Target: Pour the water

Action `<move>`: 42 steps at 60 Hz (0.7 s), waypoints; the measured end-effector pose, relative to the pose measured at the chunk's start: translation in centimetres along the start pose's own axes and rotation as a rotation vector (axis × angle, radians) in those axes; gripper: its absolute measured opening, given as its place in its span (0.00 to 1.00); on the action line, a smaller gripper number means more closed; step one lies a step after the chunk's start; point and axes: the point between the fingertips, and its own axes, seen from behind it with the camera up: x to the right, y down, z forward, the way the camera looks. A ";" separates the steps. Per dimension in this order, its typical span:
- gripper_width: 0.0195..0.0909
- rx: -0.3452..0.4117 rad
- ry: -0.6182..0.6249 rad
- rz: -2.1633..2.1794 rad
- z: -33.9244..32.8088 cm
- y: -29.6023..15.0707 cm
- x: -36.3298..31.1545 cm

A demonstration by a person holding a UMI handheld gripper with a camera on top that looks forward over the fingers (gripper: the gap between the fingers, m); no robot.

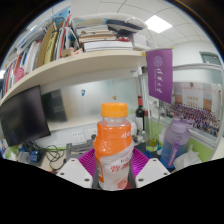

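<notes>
A: What is nearest?
B: The gripper (115, 172) clamps an orange-capped bottle (114, 146) between both fingers, purple pads pressed on its sides.

A: And around it?
B: A cluttered desk (62, 155) lies beyond. At two o'clock stands a pale purple cup (175, 139); at nine o'clock, a dark monitor (23, 115).

A: Farther back?
B: A shelf of books (70, 42) at eleven o'clock, a purple banner (159, 72) at one o'clock, ceiling lights (157, 23) above.

monitor (24, 115) on desk | books (55, 42) on shelf | purple banner (159, 74) on wall
</notes>
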 end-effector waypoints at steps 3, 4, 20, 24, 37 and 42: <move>0.33 -0.007 0.034 -0.022 0.9 1.6 1.8; 0.33 -0.015 0.042 -0.031 1.2 2.2 2.3; 0.33 -0.057 0.043 -0.112 5.0 8.9 5.2; 0.33 -0.055 0.035 -0.151 5.7 9.7 5.0; 0.36 -0.058 0.023 -0.215 6.4 11.7 5.5; 0.42 -0.050 0.018 -0.190 6.0 11.8 5.9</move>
